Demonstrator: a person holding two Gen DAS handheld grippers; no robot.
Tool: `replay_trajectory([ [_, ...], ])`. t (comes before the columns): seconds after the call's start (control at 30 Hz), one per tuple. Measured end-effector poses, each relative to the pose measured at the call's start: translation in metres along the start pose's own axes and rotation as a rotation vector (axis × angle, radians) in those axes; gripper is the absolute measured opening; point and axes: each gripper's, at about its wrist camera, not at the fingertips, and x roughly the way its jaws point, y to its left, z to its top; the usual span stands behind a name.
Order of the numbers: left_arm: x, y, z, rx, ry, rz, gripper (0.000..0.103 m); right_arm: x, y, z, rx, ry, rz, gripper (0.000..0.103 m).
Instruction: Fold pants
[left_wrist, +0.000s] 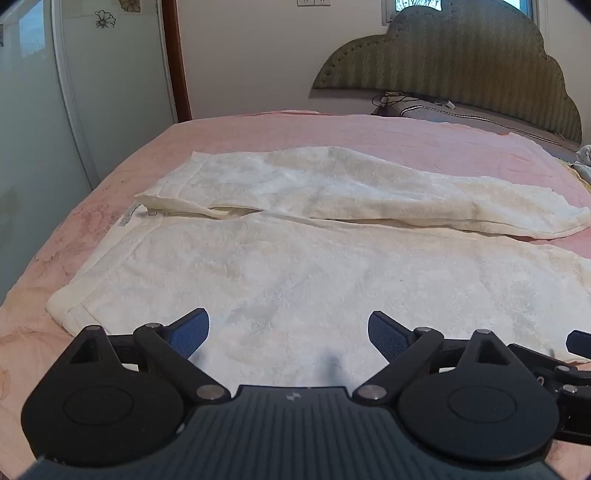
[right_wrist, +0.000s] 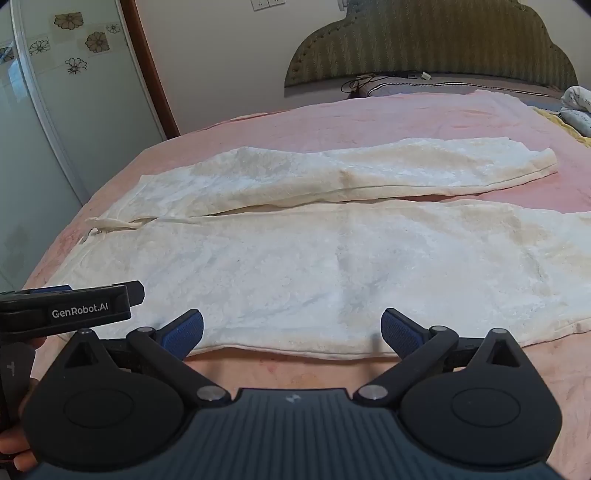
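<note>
Lying flat on pink quilted bedspread (left_wrist: 369, 133), cream fleece pants (left_wrist: 295, 266), left gripper (left_wrist: 289, 332) hovering spread above them, right gripper (right_wrist: 291, 332) spread at near hem, only right view showing the left gripper's GenRobot.AI label (right_wrist: 79, 310).

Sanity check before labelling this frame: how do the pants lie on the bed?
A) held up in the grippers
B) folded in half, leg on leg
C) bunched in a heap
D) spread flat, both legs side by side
D: the white pants lie flat on the pink bedspread, legs side by side; the left gripper and right gripper are open and hold nothing.
</note>
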Motion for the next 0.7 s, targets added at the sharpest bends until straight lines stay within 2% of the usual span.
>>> replay_trajectory([
  [0.7, 0.0003, 0.0018, -0.002, -0.004, 0.006, -0.014, 0.095, 0.0009, -0.0052, -0.0016, 0.009, 0.014, 0.02, 0.103],
])
